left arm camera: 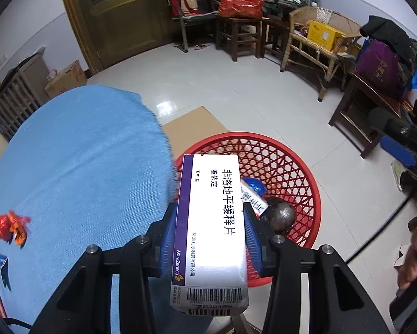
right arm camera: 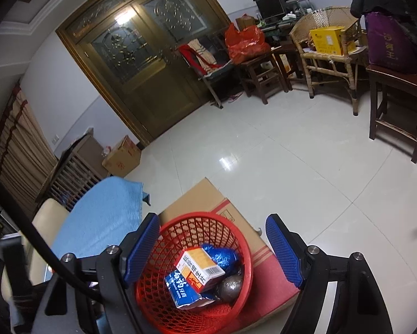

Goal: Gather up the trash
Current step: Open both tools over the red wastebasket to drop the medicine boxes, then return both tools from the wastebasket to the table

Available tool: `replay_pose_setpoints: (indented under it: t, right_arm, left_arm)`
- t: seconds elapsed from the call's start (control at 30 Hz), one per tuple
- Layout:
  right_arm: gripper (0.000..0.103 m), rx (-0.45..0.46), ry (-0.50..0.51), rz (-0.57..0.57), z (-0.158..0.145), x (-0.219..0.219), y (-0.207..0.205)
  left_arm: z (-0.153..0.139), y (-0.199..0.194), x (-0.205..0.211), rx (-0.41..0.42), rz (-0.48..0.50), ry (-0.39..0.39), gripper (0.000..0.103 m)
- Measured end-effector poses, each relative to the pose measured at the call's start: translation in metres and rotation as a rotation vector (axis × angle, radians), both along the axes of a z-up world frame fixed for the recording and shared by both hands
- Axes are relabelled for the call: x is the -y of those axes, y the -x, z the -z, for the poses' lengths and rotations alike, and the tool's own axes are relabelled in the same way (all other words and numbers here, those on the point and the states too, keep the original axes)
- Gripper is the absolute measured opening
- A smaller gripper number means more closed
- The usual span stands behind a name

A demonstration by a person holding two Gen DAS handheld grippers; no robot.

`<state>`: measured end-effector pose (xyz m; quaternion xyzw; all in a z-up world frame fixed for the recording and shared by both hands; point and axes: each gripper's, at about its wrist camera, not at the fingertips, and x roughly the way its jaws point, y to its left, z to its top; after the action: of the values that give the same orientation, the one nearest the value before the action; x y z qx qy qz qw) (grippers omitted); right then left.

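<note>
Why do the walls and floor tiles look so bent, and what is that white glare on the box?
Both views use fisheye lenses, so straight walls and tile lines bow and the corners go black. In the left wrist view, light washes out the lower face of the medicine box held in the left hand-held gripper. In the right wrist view, a lamp reflects in the door glass and floor.
</note>
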<state>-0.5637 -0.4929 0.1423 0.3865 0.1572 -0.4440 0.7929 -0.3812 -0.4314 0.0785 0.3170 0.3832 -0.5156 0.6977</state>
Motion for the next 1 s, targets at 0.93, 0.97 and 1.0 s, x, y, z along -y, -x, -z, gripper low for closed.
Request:
replay_pose_setpoints:
  t: [0.93, 0.97, 1.0]
  right_arm:
    - [0.081, -0.026, -0.009, -0.216, 0.001, -0.049, -0.098]
    - [0.081, -0.030, -0.013, -0.240, 0.002, -0.054, -0.109]
    - [0.081, -0.033, -0.014, -0.260, 0.002, -0.059, -0.119]
  left_arm:
    - [0.003, -0.087, -0.068, -0.042, -0.168, 0.001, 0.078]
    - [0.003, -0.096, -0.079, -0.043, -0.192, 0.005, 0.078]
    - [0.003, -0.103, -0.089, -0.045, -0.209, 0.010, 0.078]
